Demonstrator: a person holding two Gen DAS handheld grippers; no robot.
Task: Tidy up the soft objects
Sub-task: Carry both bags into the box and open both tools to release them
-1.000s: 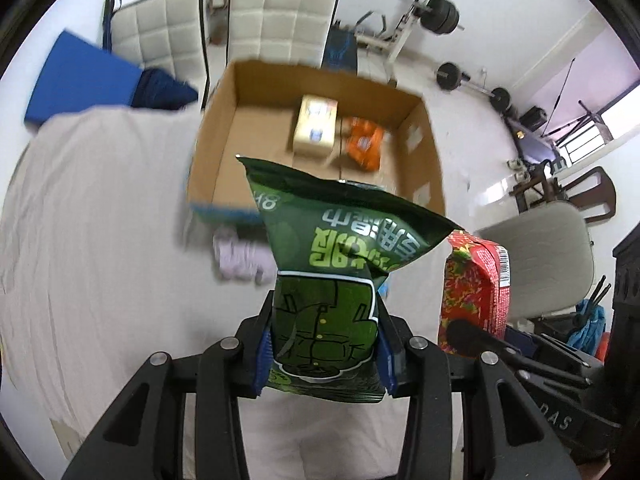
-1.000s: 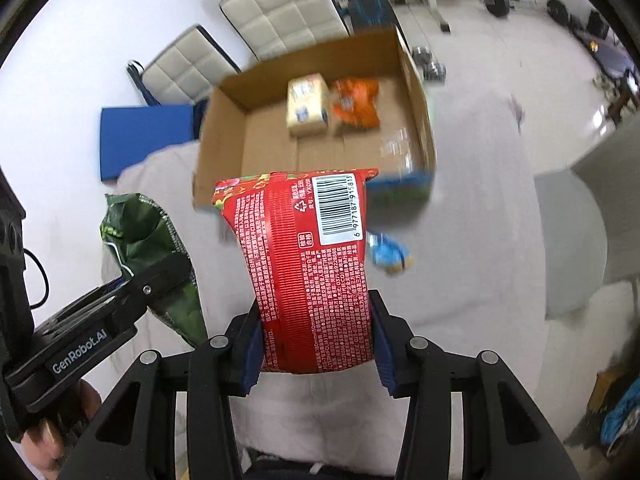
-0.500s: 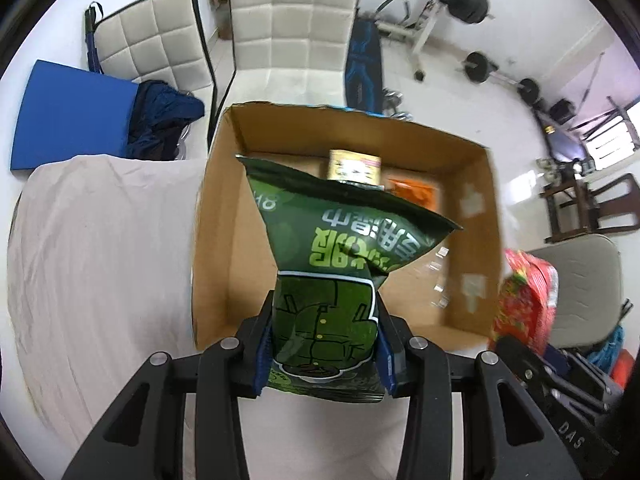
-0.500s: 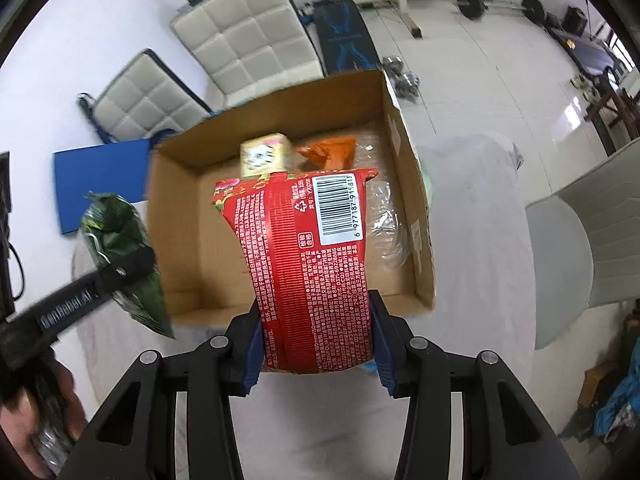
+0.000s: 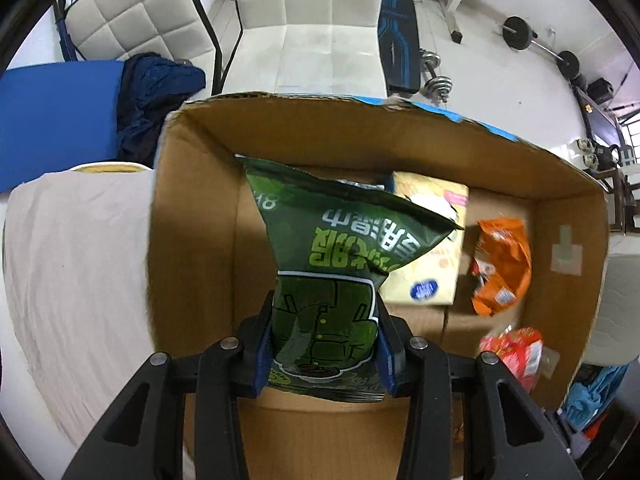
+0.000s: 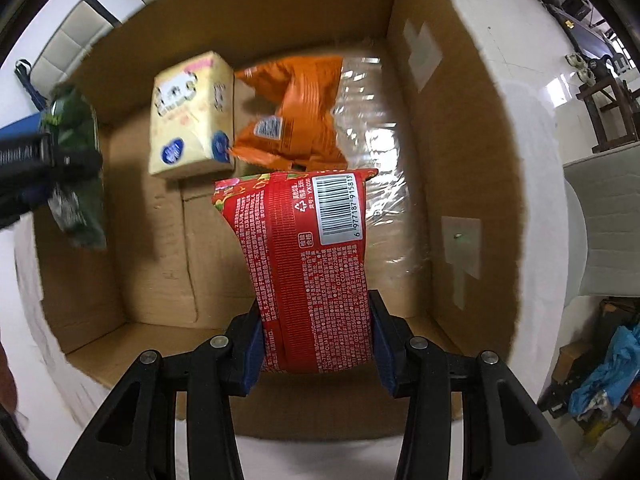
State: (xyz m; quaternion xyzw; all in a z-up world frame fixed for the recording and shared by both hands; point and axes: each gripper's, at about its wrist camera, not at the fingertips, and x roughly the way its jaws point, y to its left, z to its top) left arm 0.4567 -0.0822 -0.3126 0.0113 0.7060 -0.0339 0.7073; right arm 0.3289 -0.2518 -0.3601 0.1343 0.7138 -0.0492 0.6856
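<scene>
My left gripper (image 5: 325,344) is shut on a dark green snack bag (image 5: 340,264) and holds it over the left half of an open cardboard box (image 5: 192,240). My right gripper (image 6: 318,340) is shut on a red snack bag (image 6: 312,264) over the box (image 6: 452,168), nearer its right wall. On the box floor lie a pale yellow tissue pack (image 6: 188,116) and an orange snack bag (image 6: 296,112), with a clear plastic bag (image 6: 372,120) beside them. The green bag shows at the left of the right wrist view (image 6: 76,176); the red bag shows at the lower right of the left wrist view (image 5: 516,352).
The box stands on a table covered with a pale cloth (image 5: 72,264). Behind it are two white padded chairs (image 5: 304,20), a blue mat (image 5: 52,116) and gym weights (image 5: 440,80). A grey chair (image 6: 608,216) stands to the right.
Both grippers have moved forward from above the cloth to over the box, each still holding its bag. The box now fills both views.
</scene>
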